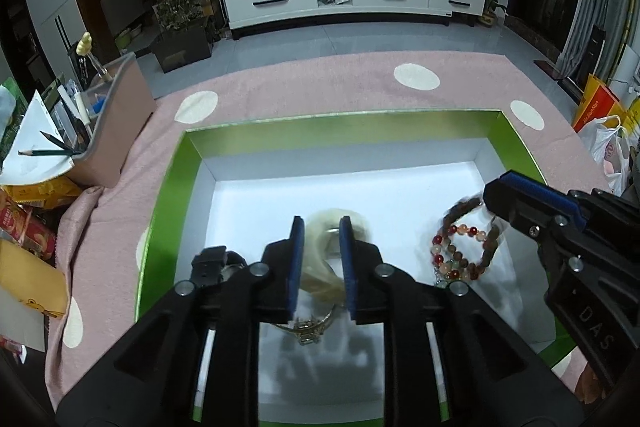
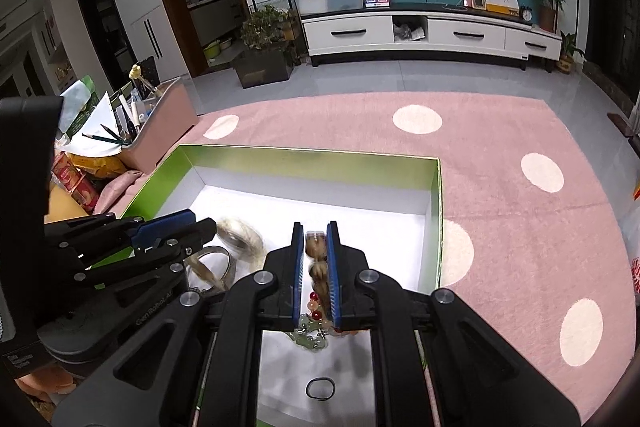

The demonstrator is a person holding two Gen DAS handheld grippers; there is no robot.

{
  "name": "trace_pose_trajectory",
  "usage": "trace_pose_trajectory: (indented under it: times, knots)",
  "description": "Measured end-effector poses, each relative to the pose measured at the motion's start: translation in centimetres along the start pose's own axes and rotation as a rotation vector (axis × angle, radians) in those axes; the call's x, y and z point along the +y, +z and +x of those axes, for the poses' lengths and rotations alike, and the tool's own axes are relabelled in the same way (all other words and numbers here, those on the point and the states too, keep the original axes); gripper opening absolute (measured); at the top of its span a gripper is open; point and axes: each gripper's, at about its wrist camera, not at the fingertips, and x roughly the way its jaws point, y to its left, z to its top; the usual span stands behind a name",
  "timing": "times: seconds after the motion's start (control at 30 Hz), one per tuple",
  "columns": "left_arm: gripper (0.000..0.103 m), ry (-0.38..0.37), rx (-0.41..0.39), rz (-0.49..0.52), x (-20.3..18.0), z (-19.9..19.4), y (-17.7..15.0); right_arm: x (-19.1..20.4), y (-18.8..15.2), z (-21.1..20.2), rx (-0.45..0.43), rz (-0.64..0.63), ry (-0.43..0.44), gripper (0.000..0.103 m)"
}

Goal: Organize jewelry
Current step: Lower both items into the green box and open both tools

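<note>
A shallow box with a green rim [image 1: 340, 123] [image 2: 304, 155] and a white floor lies on a pink spotted cloth. My left gripper [image 1: 322, 223] [image 2: 204, 223] hovers low over the box's left part, jaws a little apart. A pale blond tuft with a silver bangle [image 1: 320, 255] [image 2: 212, 263] sits between and beyond them, and the pads do not visibly press it. A gold watch [image 1: 308, 331] lies under that gripper. My right gripper [image 2: 316, 227] [image 1: 496, 191] is shut on a bunch of beaded bracelets [image 2: 316, 267] [image 1: 464, 247], brown, red and peach, which hang over the box's right part. A black hair tie [image 2: 320, 387] lies below.
A pink organiser [image 1: 116, 123] [image 2: 160, 131] with pencils and papers stands left of the box, with snack packets [image 1: 24, 227] piled beside it. A plastic bag [image 1: 608, 147] sits at the far right. The pink cloth [image 2: 500, 207] spreads wide to the right of the box.
</note>
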Motion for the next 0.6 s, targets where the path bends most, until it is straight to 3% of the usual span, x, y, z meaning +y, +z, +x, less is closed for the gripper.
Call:
trace_pose_trajectory:
  times: [0.1, 0.23, 0.3, 0.6]
  knots:
    - [0.018, -0.003, -0.014, 0.004, -0.1, -0.6, 0.1, -0.2, -0.1, -0.2, -0.002, 0.011, -0.002, 0.013]
    - [0.023, -0.006, -0.018, 0.002, -0.2, -1.1, 0.0, -0.5, -0.1, -1.0, -0.015, 0.024, -0.002, 0.025]
    - [0.036, -0.004, -0.02, 0.001, -0.1, -1.5, 0.0, -0.6, -0.1, -1.7, -0.028, 0.036, 0.0, 0.031]
    - [0.074, -0.005, -0.059, 0.007, -0.4, -4.9, -0.8, -0.4, -0.5, -6.1, -0.091, 0.036, 0.002, 0.05]
